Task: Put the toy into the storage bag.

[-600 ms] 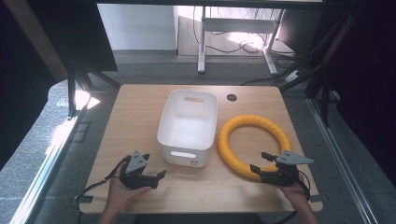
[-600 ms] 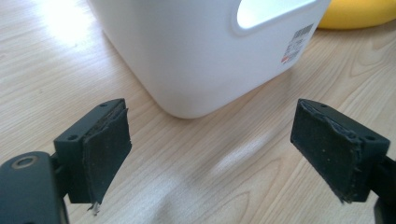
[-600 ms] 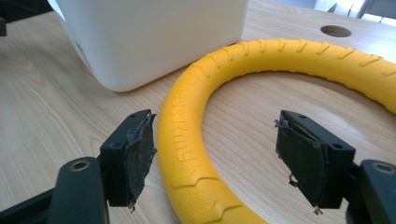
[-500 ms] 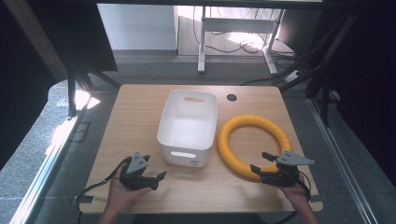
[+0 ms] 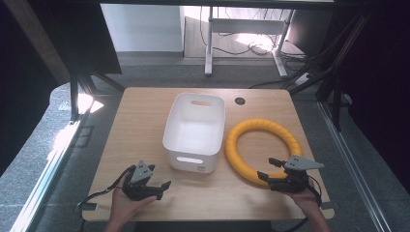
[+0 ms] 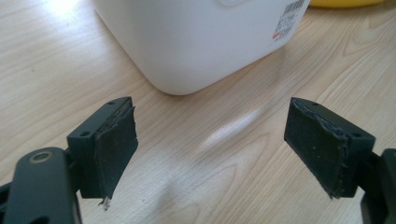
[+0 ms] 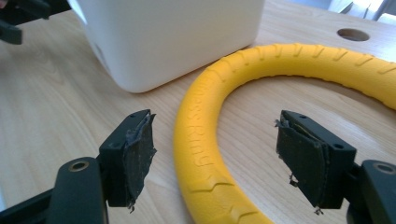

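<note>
Right gripper view: my right gripper (image 7: 215, 158) stands spread wide astride the near arc of the yellow ring (image 7: 210, 154), pads clear of it; raised letters there read "Ring". My left gripper (image 6: 210, 149) gapes empty before the white bin (image 6: 196, 42), whose barcode sticker is unreadable.

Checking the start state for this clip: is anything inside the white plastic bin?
The white rectangular plastic bin looks empty in the high view: bare white floor and inner walls show. The strip of floor just behind its near wall is hidden by that wall, so it cannot be checked.
</note>
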